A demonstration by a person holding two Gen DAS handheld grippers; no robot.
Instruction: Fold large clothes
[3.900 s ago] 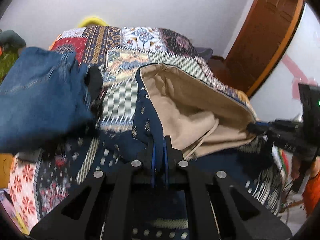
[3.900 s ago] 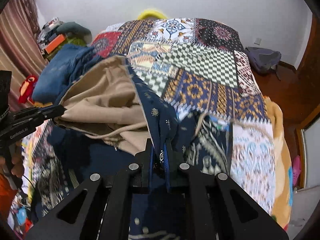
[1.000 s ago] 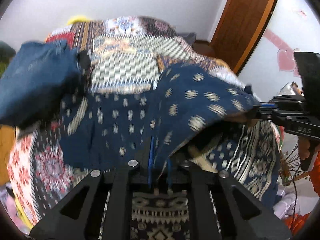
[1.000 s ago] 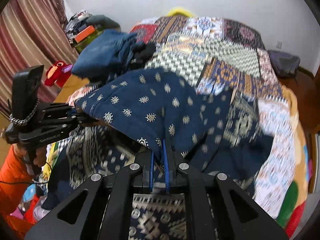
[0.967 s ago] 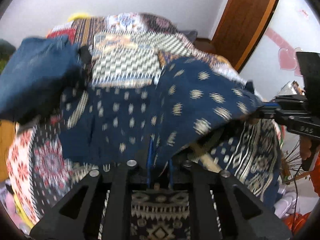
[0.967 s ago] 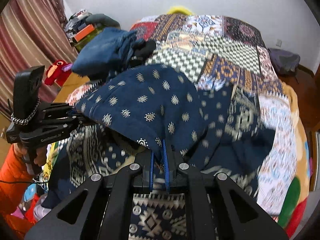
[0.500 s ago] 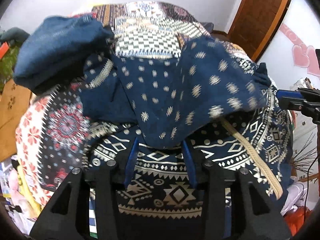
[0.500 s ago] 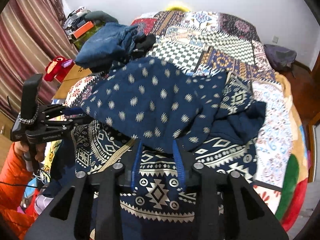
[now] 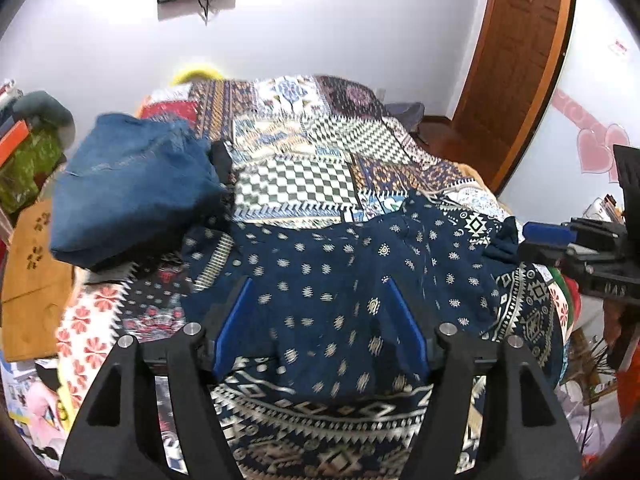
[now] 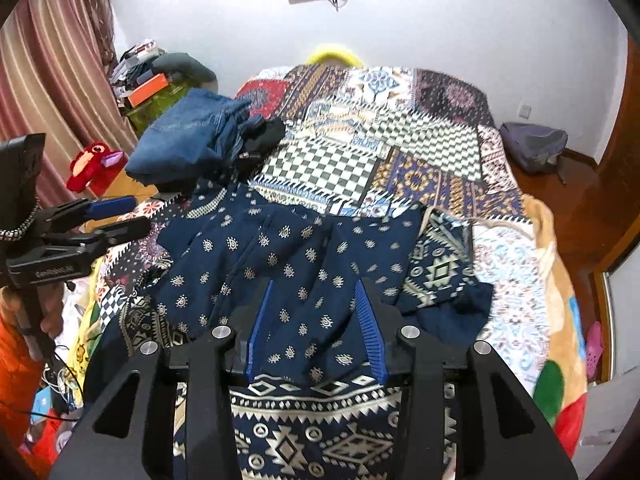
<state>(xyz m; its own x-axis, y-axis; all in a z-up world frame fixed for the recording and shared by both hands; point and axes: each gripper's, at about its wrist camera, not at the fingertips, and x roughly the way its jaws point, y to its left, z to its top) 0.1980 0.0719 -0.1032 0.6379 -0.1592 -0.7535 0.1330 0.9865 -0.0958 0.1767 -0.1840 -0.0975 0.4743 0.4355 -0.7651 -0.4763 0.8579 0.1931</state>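
A large navy garment with small cream motifs and geometric bands lies folded over on itself on the patchwork bed. My left gripper is open and empty just above the garment's near part. My right gripper is open and empty over the same garment, further right. Each gripper also shows in the other's view, the right one at the garment's right edge and the left one at its left edge.
A heap of blue denim lies on the bed's left side, touching the garment's far left corner. The patchwork bedspread stretches behind. A wooden door stands at the right. Clutter and a red toy sit left of the bed.
Both grippers held the garment's edge, carried it forward over itself hiding the tan lining, then opened and let go. The cloth now lies flat and both grippers have pulled back.
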